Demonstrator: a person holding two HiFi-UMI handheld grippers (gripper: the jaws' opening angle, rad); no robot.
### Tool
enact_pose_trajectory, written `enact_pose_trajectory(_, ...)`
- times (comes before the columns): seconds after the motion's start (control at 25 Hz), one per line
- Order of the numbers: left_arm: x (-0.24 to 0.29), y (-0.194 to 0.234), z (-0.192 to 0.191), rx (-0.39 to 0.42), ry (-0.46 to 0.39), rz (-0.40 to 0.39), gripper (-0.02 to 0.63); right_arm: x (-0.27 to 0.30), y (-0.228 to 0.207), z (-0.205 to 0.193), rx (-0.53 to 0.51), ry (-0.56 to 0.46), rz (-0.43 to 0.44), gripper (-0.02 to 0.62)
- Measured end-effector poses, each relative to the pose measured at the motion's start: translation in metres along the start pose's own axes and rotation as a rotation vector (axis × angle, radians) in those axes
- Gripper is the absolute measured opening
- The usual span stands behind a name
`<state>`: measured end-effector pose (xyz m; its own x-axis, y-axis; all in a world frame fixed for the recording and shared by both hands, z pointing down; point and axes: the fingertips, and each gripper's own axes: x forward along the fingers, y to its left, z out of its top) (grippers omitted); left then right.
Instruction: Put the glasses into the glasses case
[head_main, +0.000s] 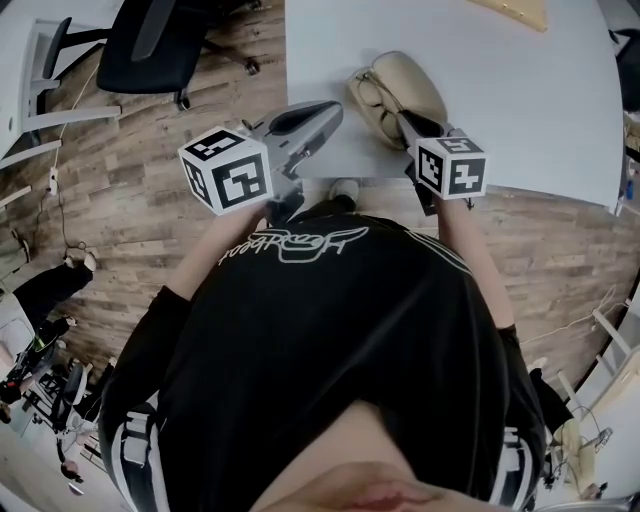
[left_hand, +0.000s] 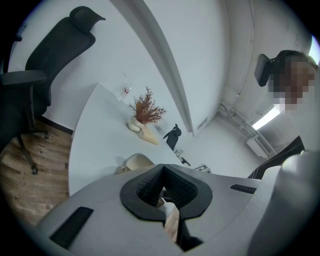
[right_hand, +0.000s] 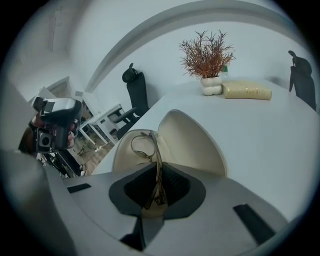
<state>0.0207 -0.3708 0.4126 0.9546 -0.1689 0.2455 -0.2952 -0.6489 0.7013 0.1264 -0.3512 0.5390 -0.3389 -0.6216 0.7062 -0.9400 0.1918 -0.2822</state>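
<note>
An open beige glasses case (head_main: 415, 85) lies near the front edge of the white table (head_main: 520, 100). Thin-framed glasses (head_main: 372, 95) hang over its lower shell. In the right gripper view the glasses (right_hand: 145, 145) run from the case (right_hand: 195, 140) back between the jaws of my right gripper (right_hand: 157, 187), which is shut on their frame. In the head view the right gripper (head_main: 405, 120) reaches the case from the front. My left gripper (head_main: 325, 108) hovers left of the case, at the table's front edge, with its jaws together and nothing in them. From the left gripper (left_hand: 165, 192) the case (left_hand: 137, 162) shows just ahead.
A dried plant in a white vase (right_hand: 207, 60) and a beige pouch (right_hand: 247, 91) stand at the far end of the table. A black office chair (head_main: 160, 40) stands on the wood floor left of the table. A person (left_hand: 292, 75) is at the right in the left gripper view.
</note>
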Motion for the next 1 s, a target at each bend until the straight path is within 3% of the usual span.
enact_pose_trajectory(0.28, -0.004, 0.006, 0.007, -0.017, -0.025, 0.008, 0.006, 0.002, -0.006, 0.005, -0.053, 0.042, -0.041, 0.029)
enact_pose_trajectory(0.64, -0.017, 0.014, 0.007, -0.061, -0.072, 0.008, 0.006, 0.003, -0.003, 0.009, -0.09, 0.081, -0.015, 0.031)
enact_pose_trajectory(1.0, -0.028, 0.009, -0.001, -0.062, -0.096, 0.027, 0.006, 0.0, 0.002, 0.016, -0.115, 0.031, -0.002, 0.1)
